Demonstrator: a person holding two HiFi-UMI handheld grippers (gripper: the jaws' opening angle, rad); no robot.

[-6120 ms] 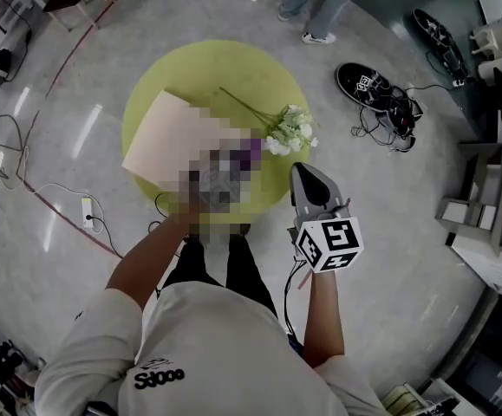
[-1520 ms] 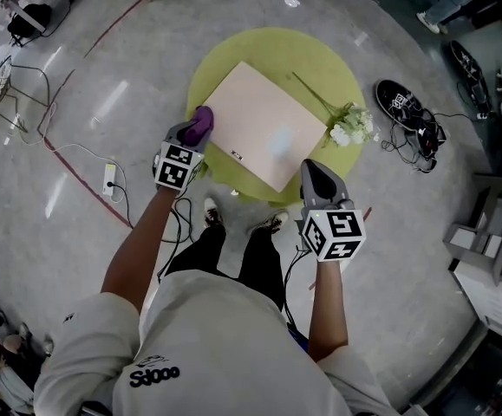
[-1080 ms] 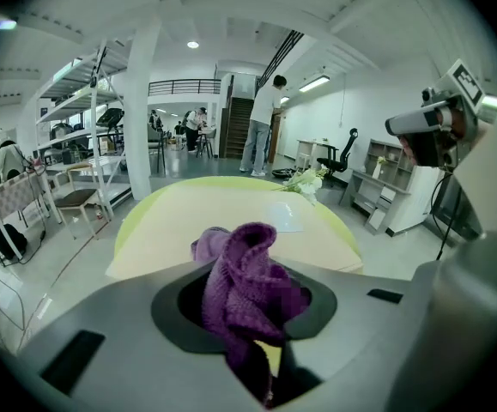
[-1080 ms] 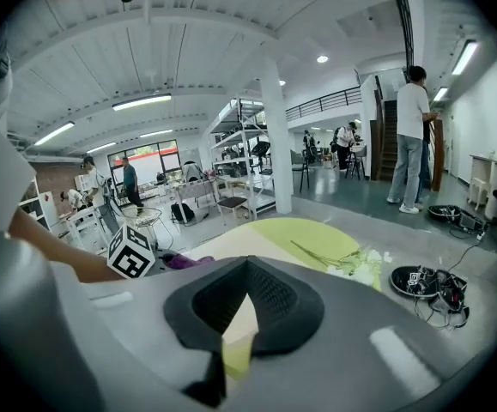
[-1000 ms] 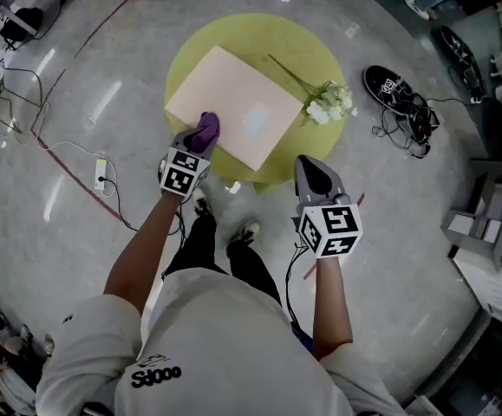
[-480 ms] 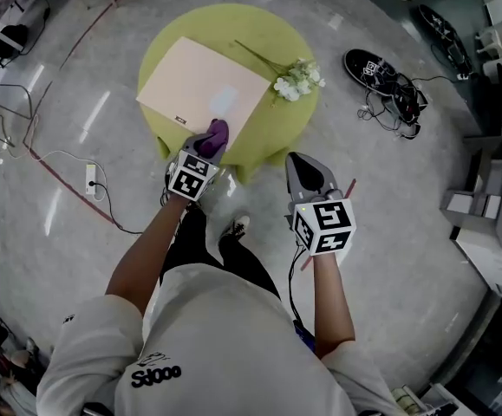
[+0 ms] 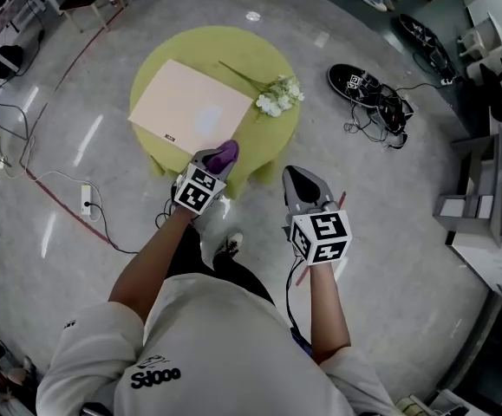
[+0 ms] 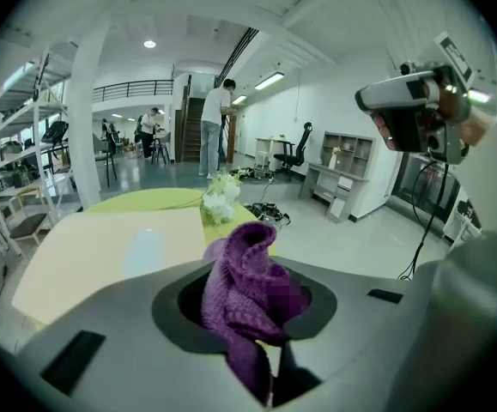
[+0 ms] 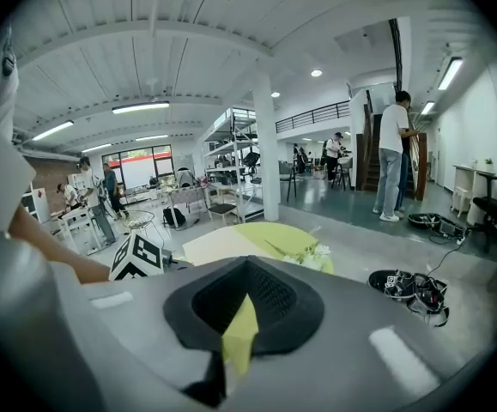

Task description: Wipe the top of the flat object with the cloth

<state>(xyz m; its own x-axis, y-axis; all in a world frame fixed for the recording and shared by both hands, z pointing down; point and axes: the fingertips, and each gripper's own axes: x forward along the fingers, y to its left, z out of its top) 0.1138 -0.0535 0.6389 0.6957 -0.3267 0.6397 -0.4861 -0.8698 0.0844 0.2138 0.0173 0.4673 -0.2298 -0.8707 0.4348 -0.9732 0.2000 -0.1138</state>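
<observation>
The left hand-held gripper (image 7: 219,158) clamps the bunched purple cloth (image 8: 252,290) just short of the pale peach flat board (image 7: 190,111) on the round green surface (image 7: 264,59), while the right hand-held gripper (image 7: 297,184) is narrow and empty; the cloth is best pressed flat and swept in overlapping strokes.

a purple knitted cloth (image 7: 224,153) (image 8: 252,290) sits bunched and crumpled, pinched between the jaws of the left gripper (image 7: 218,158), one fold standing up and a tail hanging below. it is by the near corner of a pale peach rectangular flat board (image 7: 190,111) (image 8: 102,247); contact cannot be told. the board lies flat on a round yellow-green table (image 7: 259,55), with a small dark label near one edge.
</observation>
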